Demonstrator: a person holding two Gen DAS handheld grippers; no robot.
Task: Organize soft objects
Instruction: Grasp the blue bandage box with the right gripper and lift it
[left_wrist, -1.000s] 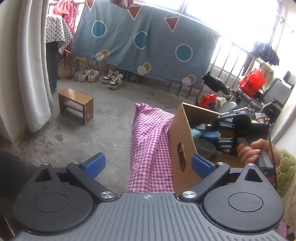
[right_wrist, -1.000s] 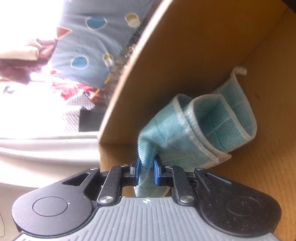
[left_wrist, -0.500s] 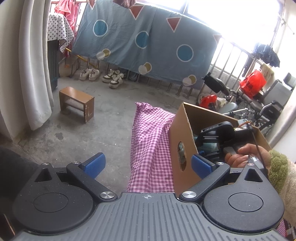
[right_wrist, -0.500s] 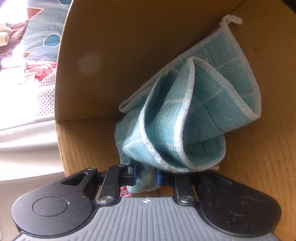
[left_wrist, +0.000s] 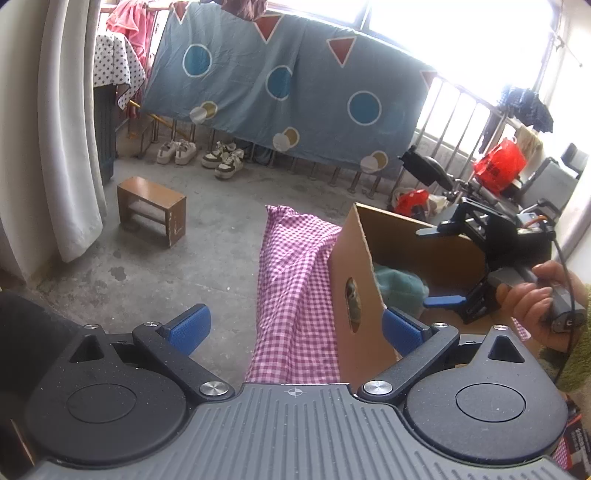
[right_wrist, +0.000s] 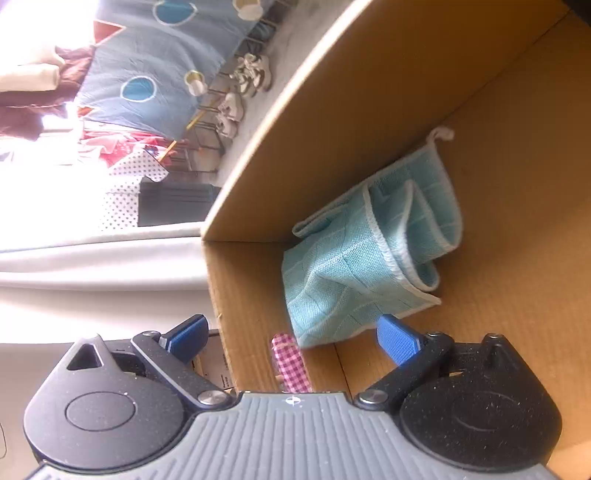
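A crumpled teal cloth (right_wrist: 373, 254) lies inside the cardboard box (right_wrist: 369, 88), against its corner. It shows as a teal heap in the left wrist view (left_wrist: 400, 286). My right gripper (right_wrist: 291, 338) is open and empty just in front of the cloth, inside the box; in the left wrist view it (left_wrist: 476, 266) is seen over the box (left_wrist: 356, 299). My left gripper (left_wrist: 295, 326) is open and empty, held outside the box's near wall, above the pink checked cloth (left_wrist: 291, 284) under the box.
A small wooden stool (left_wrist: 151, 208) stands on the concrete floor at the left. A white curtain (left_wrist: 62, 129) hangs at the far left. A blue sheet (left_wrist: 280, 88) hangs on a rail behind, with shoes (left_wrist: 201, 153) beneath. A red bag (left_wrist: 498, 166) sits at the right.
My right gripper opened and let go of the teal cloth, which now lies in the box. The gripper drew back a little. My left gripper has stayed put.
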